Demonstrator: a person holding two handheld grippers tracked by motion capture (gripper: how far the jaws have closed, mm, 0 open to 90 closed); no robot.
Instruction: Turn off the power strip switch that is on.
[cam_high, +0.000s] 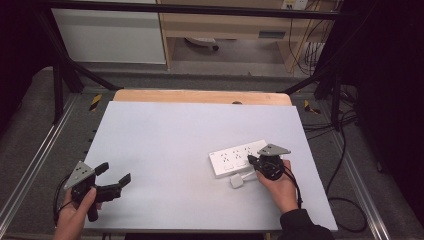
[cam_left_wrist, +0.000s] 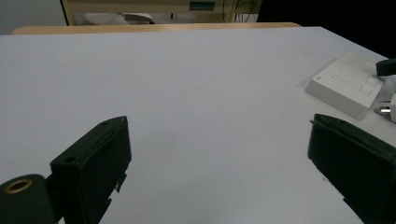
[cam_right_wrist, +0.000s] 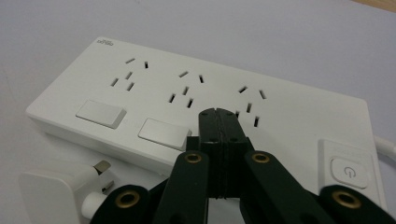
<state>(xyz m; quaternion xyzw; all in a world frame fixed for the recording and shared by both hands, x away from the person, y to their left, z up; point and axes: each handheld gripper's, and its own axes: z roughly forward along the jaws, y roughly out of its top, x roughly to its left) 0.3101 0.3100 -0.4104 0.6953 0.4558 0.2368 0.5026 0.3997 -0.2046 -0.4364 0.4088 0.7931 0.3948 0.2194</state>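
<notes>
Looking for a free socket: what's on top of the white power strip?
On the white rectangular plastic power strip, the shut right claw hovers over or rests by its third switch, hiding it.

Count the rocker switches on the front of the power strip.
2 plain rockers show on the power strip: one near its left end, one beside the shut right tongs. A separate power button sits at the right end. The tongs may hide a third.

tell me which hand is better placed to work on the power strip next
Right. Its shut tool hovers right over the power strip, beside the plug. The left tool, open, sits far across the table.
</notes>
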